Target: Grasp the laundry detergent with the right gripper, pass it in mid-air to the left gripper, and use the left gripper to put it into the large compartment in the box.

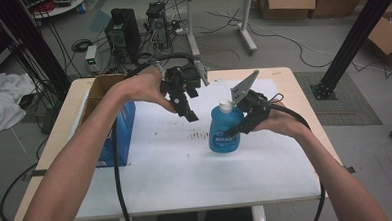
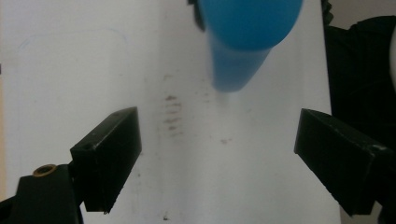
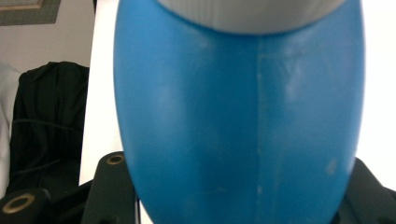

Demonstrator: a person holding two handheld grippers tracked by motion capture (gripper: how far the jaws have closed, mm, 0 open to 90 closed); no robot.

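Right gripper (image 1: 235, 130) jaws clamped on upright blue bottle (image 1: 224, 132); left gripper (image 1: 190, 112) jaws wide open, empty, just up-left of its white cap (image 1: 226, 107).

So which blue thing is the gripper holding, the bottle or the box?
The bottle. The right gripper has its fingers shut on its side, mid-table on the white mat. The blue box sits untouched at the table's left edge.

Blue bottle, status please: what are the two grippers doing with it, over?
Right gripper shut on blue bottle. Left gripper open, empty, above mat. Nothing in the way.
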